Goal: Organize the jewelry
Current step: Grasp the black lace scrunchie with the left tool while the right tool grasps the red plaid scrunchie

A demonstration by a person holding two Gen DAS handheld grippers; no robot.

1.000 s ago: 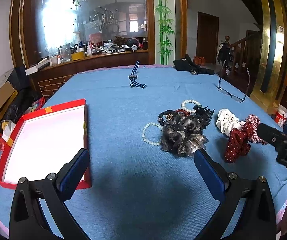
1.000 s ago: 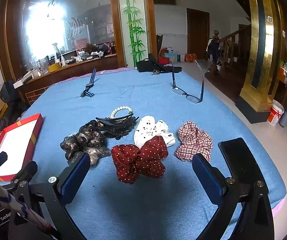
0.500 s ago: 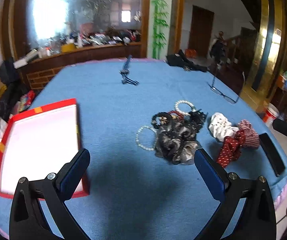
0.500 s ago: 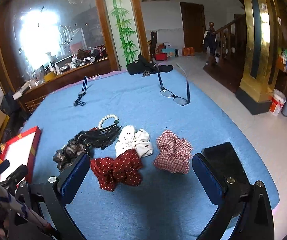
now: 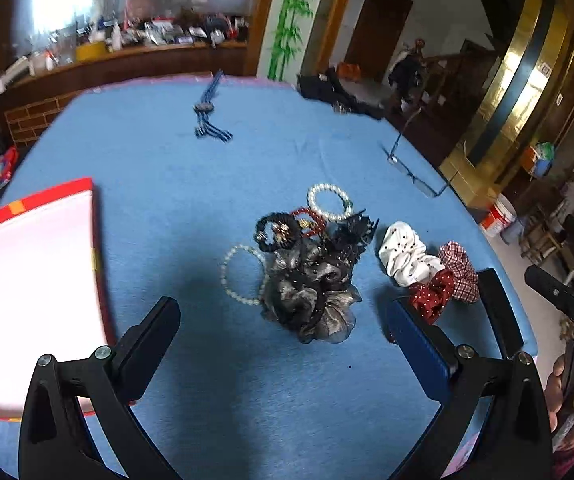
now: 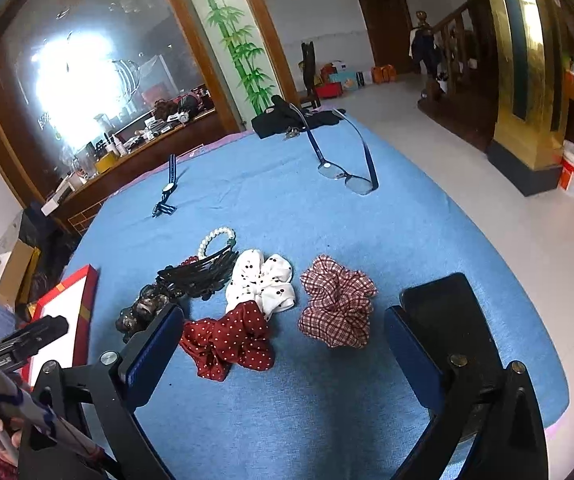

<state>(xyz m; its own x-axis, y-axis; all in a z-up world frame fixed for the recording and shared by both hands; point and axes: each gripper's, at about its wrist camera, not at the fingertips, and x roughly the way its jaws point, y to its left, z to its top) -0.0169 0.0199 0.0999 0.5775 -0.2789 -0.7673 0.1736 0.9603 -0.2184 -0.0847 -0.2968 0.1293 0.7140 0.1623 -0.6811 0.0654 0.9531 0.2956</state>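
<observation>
Left wrist view: left gripper point(image 5: 283, 328), jaws spread and empty, hovers above the dark gauzy scrunchie heap point(image 5: 311, 284); right gripper point(image 6: 283, 340) likewise spread. Approach step, judged; next, descend and pinch one piece for the red-rimmed white tray point(image 5: 99, 248)

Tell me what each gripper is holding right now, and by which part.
Nothing is held. The left gripper and right gripper are both open above the blue tablecloth, with no item between their fingers.

Tray point(image 5: 31, 300) left on table point(image 5: 159, 168), hair-accessory pile point(image 5: 311, 276) centre, scrunchies point(image 5: 427, 272) right, glasses point(image 5: 415, 176) behind.
</observation>
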